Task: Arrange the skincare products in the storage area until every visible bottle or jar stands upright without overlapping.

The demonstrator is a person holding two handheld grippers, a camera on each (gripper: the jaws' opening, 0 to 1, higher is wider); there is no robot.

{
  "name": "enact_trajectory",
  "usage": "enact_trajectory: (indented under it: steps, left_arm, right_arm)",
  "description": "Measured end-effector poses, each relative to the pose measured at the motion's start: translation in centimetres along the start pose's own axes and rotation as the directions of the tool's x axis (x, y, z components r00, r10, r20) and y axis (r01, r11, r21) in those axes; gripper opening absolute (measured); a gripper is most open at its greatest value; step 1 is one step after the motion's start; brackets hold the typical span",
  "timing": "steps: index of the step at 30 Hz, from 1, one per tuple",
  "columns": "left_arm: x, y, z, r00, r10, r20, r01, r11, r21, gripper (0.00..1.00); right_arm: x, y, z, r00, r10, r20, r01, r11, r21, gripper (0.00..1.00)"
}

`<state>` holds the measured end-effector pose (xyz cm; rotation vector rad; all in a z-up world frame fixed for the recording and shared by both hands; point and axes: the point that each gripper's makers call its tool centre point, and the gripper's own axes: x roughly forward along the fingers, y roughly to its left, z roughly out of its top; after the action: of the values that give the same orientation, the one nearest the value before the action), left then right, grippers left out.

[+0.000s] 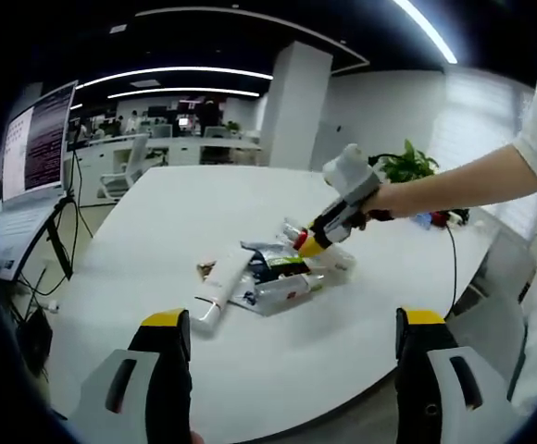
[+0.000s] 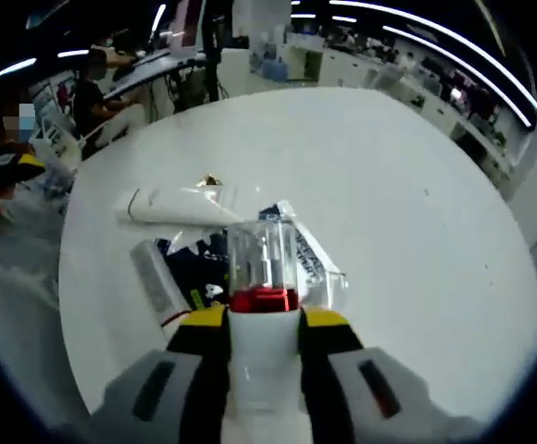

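Right gripper view is looking down its own jaws at a clear plastic bottle with a red band (image 2: 263, 268), which the right hand-held gripper (image 2: 263, 319) is pinching between its yellow-tipped jaws, closed narrow against the bottle's lower body. The bottle is sitting at the near edge of a loose pile on the round white counter (image 2: 417, 185): a long white squeeze tube (image 2: 171, 205) is lying flat just beyond it, a grey flat tube (image 2: 157, 276) is lying to its left, and dark foil sachets (image 2: 194, 250) are spreading underneath.

The bottle is looking rigid, smooth and light, so it is likely to slip or twist if pinched near the cap; the mid-body grip seems the safest hold. The white tube is looking soft and would flatten under pressure, so its stiff cap end is the better place to take it.

In the left gripper view the right hand-held gripper (image 1: 311, 242) is reaching in from the right on an outstretched bare forearm (image 1: 472, 180), angling downward into the pile with the wrist extended. The left hand-held gripper (image 1: 292, 328) is hovering well back from the pile, its jaws standing wide apart and carrying nothing.
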<state>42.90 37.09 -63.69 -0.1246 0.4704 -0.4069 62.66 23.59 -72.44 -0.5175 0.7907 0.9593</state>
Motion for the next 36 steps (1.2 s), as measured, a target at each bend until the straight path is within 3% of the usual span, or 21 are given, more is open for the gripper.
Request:
enact_trajectory:
  steps: [4, 10, 27, 36]
  left_arm:
    - [0.0, -0.1, 0.1, 1.0, 0.0, 0.006, 0.0, 1.0, -0.001, 0.89]
    - [-0.1, -0.2, 0.2, 1.0, -0.003, 0.01, 0.003, 1.0, 0.003, 0.89]
    - [-0.1, -0.3, 0.2, 1.0, -0.003, 0.013, 0.003, 1.0, 0.02, 0.89]
    - [-0.1, -0.4, 0.0, 1.0, -0.006, -0.006, 0.006, 1.0, 0.023, 0.9]
  right_arm:
    - [-1.7, -0.7, -0.3, 0.997, -0.046, 0.064, 0.042, 0.997, 0.064, 0.29]
    - [-3.6, -0.9, -0.8, 0.989, -0.094, 0.111, 0.08, 0.988, 0.132, 0.28]
    - [-7.5, 0.3, -2.5, 0.96, -0.192, 0.203, 0.138, 0.958, 0.252, 0.28]
    - [-9.0, 2.0, -3.2, 0.944, -0.21, 0.253, 0.129, 0.944, 0.304, 0.28]
